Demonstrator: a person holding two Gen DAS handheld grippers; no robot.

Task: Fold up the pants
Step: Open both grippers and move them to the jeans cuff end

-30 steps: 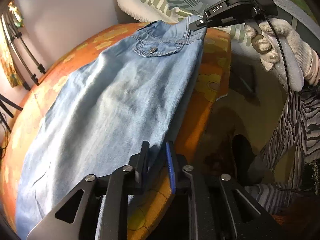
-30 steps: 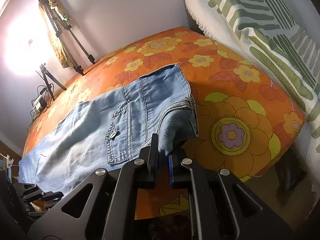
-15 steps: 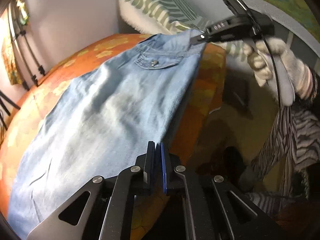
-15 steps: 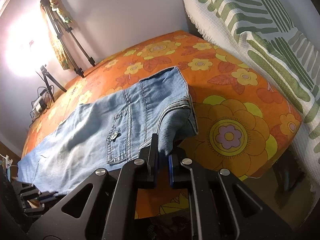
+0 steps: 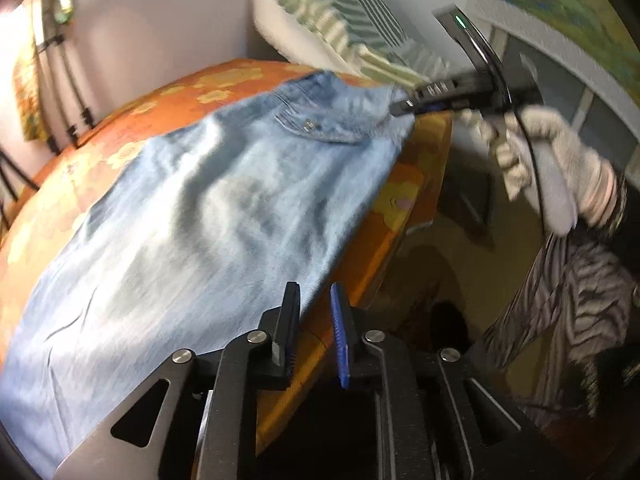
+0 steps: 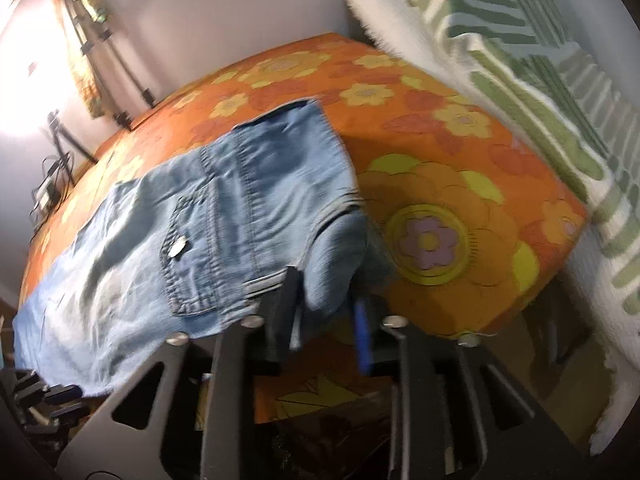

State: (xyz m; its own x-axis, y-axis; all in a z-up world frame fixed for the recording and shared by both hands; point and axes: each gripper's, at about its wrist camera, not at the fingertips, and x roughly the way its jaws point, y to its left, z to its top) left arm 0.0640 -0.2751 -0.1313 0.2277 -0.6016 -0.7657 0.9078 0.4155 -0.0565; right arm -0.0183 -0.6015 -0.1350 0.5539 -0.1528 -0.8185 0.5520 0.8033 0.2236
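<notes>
Light blue denim pants point(image 5: 192, 216) lie folded lengthwise on the orange flowered bed point(image 5: 224, 76), back pocket up. My left gripper point(image 5: 314, 308) is open at the pants' near side edge, with the hem between its fingers but not pinched. My right gripper point(image 6: 326, 292) is open around the waistband corner point(image 6: 336, 252), which sags between the jaws. The right gripper also shows in the left wrist view point(image 5: 404, 106) at the waistband. In the right wrist view the pants point(image 6: 192, 216) stretch away to the left.
A white and green striped pillow point(image 6: 520, 64) leans at the bed's head. Tripods point(image 6: 100, 64) stand by the wall beyond the bed. The bed's front edge point(image 6: 460, 320) drops to the floor close to my grippers. The person's gloved hand point(image 5: 560, 168) holds the right gripper.
Both grippers have opened: the left was shut on the pants' edge half a second ago, the right was shut on the waistband corner. The frames are blurred with motion.
</notes>
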